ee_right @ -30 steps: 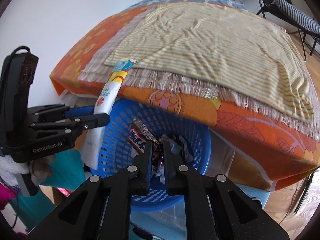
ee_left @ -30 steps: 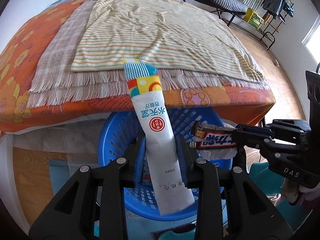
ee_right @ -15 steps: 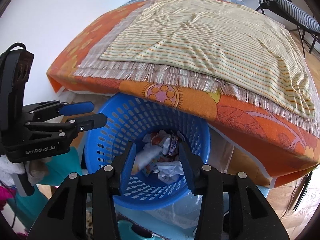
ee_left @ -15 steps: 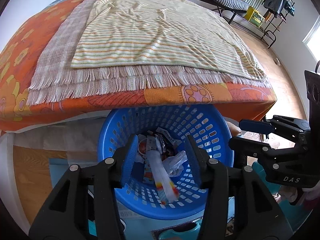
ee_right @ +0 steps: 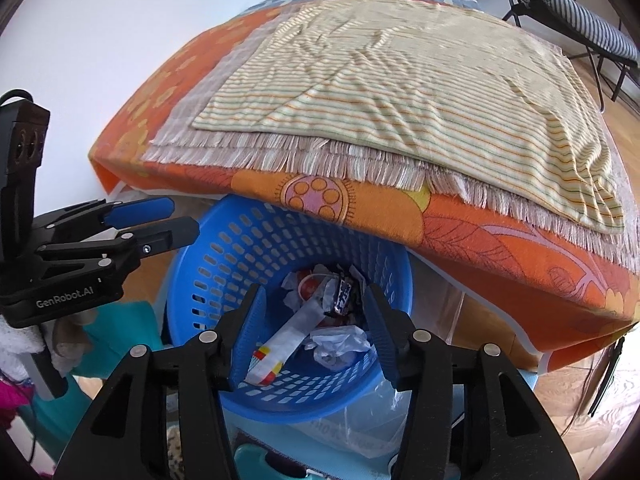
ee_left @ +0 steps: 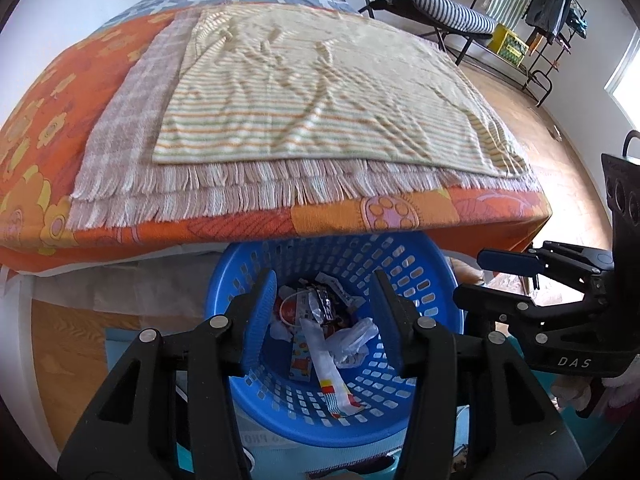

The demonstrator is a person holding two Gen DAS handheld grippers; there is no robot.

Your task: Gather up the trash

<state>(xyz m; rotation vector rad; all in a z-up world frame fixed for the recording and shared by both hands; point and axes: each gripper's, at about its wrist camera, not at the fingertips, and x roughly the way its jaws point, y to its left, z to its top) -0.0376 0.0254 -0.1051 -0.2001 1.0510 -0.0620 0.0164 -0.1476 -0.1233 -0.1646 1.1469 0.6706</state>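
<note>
A blue perforated basket (ee_left: 424, 280) (ee_right: 240, 256) stands on the floor under the bed's foot edge. Inside lie a long white wrapper with a coloured end (ee_left: 326, 364) (ee_right: 288, 336), a dark candy bar wrapper (ee_right: 342, 294) (ee_left: 322, 306), crumpled plastic (ee_left: 352, 340) (ee_right: 340, 344) and other trash. My left gripper (ee_left: 322, 296) (ee_right: 160, 220) is open and empty above the basket. My right gripper (ee_right: 312, 304) (ee_left: 492, 276) is open and empty above the basket, to the right of the left one.
The bed (ee_left: 224, 224) with an orange flowered cover overhangs the basket's far side. A striped towel (ee_left: 312, 92) over a fringed cloth (ee_left: 120, 120) lies on it. A striped chair (ee_left: 440, 4) and a rack (ee_left: 552, 20) stand at the back right. Teal items (ee_right: 120, 328) lie beside the basket.
Both grippers opened: the left dropped the long white wrapper and the right dropped the candy bar wrapper into the basket. Both jaws now stand wide, and the views tilted up slightly.
</note>
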